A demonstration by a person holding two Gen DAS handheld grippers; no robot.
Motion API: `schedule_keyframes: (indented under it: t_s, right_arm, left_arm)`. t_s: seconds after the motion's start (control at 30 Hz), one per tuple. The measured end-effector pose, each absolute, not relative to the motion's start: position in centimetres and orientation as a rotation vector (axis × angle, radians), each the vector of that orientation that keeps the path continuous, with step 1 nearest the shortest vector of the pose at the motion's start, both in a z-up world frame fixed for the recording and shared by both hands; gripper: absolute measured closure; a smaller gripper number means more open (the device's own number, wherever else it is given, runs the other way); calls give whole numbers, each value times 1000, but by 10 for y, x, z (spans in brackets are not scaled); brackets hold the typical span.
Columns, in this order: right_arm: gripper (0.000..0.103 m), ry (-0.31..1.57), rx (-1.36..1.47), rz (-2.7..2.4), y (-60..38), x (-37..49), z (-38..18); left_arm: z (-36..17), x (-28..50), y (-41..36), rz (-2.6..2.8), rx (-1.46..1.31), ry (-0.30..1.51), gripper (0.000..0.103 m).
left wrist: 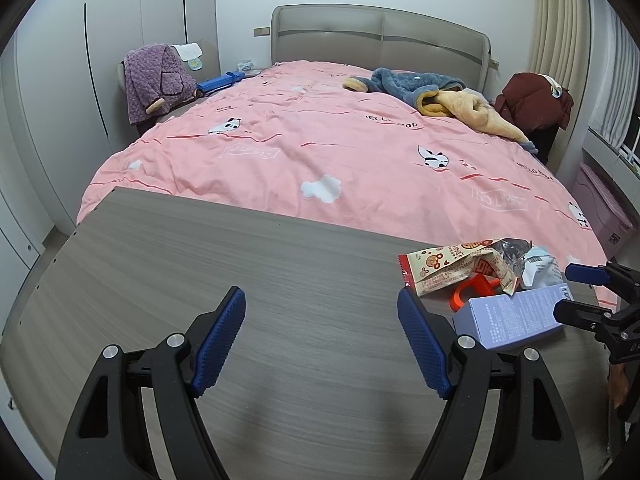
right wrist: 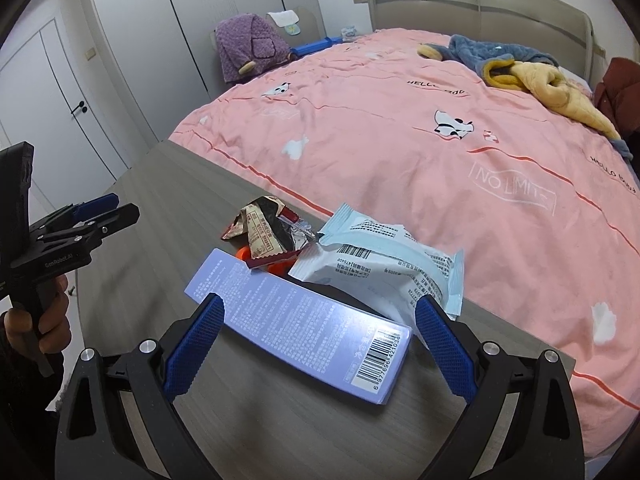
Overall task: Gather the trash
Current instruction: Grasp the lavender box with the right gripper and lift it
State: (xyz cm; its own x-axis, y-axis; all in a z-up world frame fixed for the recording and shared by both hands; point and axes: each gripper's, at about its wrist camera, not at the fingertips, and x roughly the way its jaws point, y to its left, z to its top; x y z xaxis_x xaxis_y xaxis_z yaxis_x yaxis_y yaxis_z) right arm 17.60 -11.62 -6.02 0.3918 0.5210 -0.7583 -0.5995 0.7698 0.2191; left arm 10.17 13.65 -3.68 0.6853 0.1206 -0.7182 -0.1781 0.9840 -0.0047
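A pile of trash lies at the table's (left wrist: 280,280) far right corner: a lavender carton (right wrist: 304,316), a pale blue packet (right wrist: 384,256), a crumpled snack wrapper (right wrist: 264,232) and an orange plastic piece (right wrist: 244,253) under them. My right gripper (right wrist: 320,302) is open and straddles the carton, whose barcode end lies between the blue pads. My left gripper (left wrist: 320,296) is open over bare tabletop, left of the pile, with nothing between its fingers. From the left wrist view, the carton (left wrist: 516,320), snack wrapper (left wrist: 440,272) and right gripper (left wrist: 562,291) sit at the right.
A bed with a pink duvet (left wrist: 320,148) runs along the table's far edge, with blue and yellow clothes (left wrist: 440,96) near the headboard. A purple robe (left wrist: 156,76) hangs on a chair at the left. A hand (right wrist: 36,320) holds the left gripper (right wrist: 126,206).
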Motion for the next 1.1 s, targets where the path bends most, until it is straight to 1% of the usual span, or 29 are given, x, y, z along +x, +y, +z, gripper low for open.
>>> schedule_keyframes:
  t_s: [0.5, 0.83, 1.1]
  right_arm:
    - [8, 975, -115, 785, -106, 164, -69]
    - [8, 1005, -85, 825, -86, 111, -70]
    - [8, 1020, -38, 845, -58, 73, -72]
  left_arm:
    - [-35, 101, 145, 174, -93, 794, 28]
    - [-30, 91, 151, 168, -115, 771, 28]
    - [-16, 69, 167, 173, -125, 736, 28]
